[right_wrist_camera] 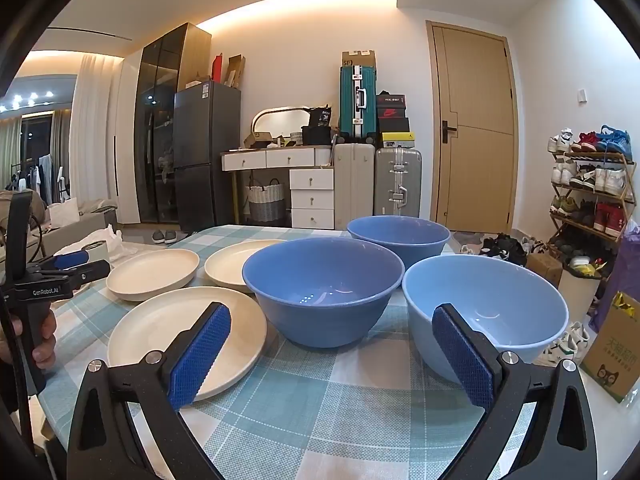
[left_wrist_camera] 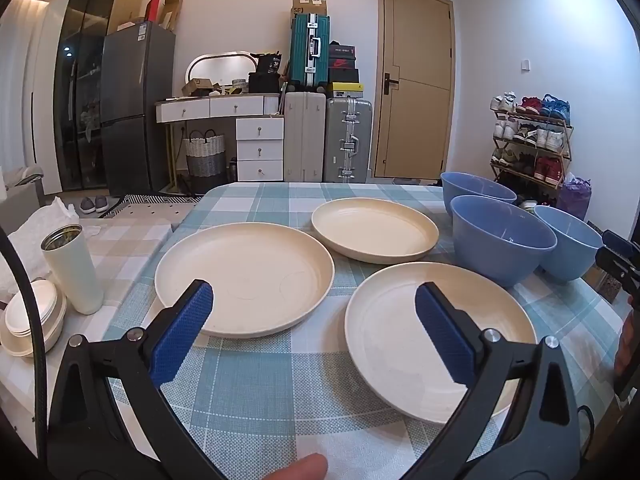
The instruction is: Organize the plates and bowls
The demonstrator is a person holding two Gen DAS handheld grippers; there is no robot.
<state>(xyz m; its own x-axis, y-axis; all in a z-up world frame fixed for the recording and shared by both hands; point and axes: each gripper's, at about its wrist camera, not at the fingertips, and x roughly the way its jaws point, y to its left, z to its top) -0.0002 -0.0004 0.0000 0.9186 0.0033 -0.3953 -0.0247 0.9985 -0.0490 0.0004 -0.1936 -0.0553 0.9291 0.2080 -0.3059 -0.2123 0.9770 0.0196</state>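
Note:
Three cream plates lie apart on the checked tablecloth: a left plate (left_wrist_camera: 244,276), a far plate (left_wrist_camera: 374,229) and a near right plate (left_wrist_camera: 404,336). Three blue bowls stand upright to their right: a middle bowl (right_wrist_camera: 324,284), a far bowl (right_wrist_camera: 398,236) and a lighter near bowl (right_wrist_camera: 504,304). My left gripper (left_wrist_camera: 314,304) is open and empty, held above the table between the left and near right plates. My right gripper (right_wrist_camera: 332,328) is open and empty, in front of the middle and near bowls.
A white tumbler (left_wrist_camera: 72,268) and a stack of small white dishes (left_wrist_camera: 32,320) stand on a lower surface left of the table (left_wrist_camera: 248,384). A cardboard box (right_wrist_camera: 612,344) sits beyond the table's right edge. Suitcases, drawers and a shoe rack stand behind.

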